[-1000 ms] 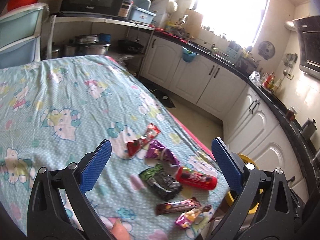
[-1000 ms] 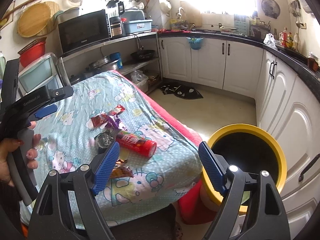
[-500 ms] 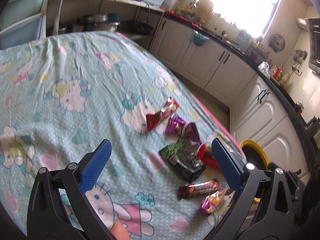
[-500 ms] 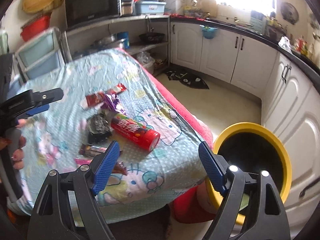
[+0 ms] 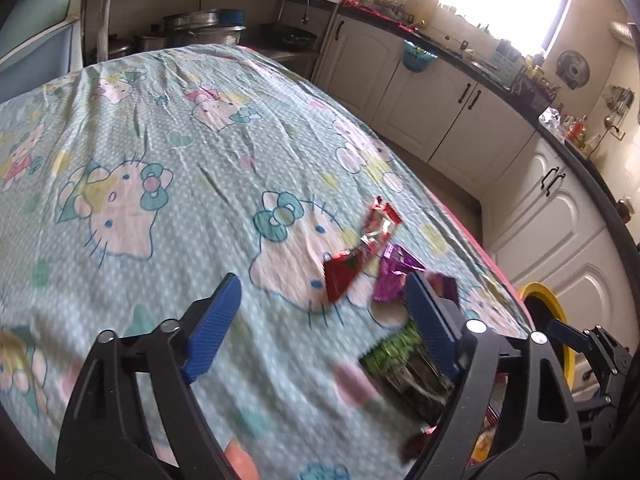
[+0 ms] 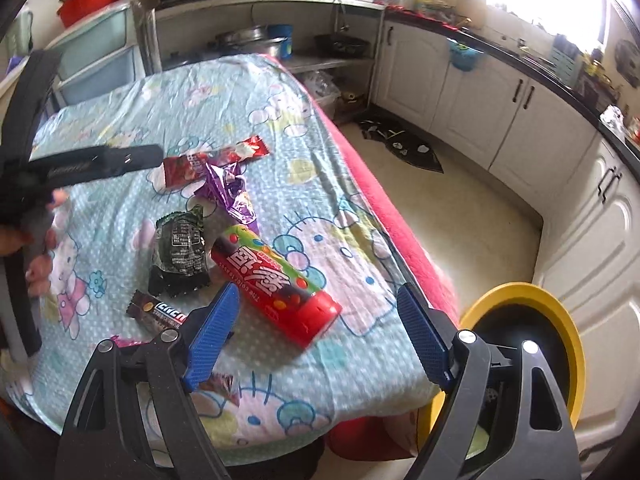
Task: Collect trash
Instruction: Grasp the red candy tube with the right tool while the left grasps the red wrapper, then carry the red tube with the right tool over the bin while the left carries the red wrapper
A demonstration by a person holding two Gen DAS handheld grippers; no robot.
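Several pieces of trash lie on the Hello Kitty cloth (image 6: pixel 224 92): a red candy tube (image 6: pixel 276 284), a dark wrapper with a green end (image 6: pixel 180 252), a purple wrapper (image 6: pixel 232 192), a red wrapper (image 6: pixel 212 160) and a brown bar wrapper (image 6: pixel 158 314). My right gripper (image 6: pixel 316 340) is open and empty, just above the tube's near end. My left gripper (image 5: pixel 320 328) is open and empty over the cloth, close to the red wrapper (image 5: pixel 360 252), purple wrapper (image 5: pixel 394 276) and dark wrapper (image 5: pixel 408 364). It also shows in the right wrist view (image 6: pixel 100 162).
A yellow-rimmed bin (image 6: pixel 524 336) stands on the floor right of the table; it shows in the left wrist view (image 5: pixel 548 320) too. White cabinets (image 6: pixel 480 92) line the back and right. Shelves with pots (image 6: pixel 256 40) stand behind the table.
Both grippers have moved down and closer to the trash. The right one now hangs over the red tube; the left one has come nearer the red and purple wrappers. Both stay open.
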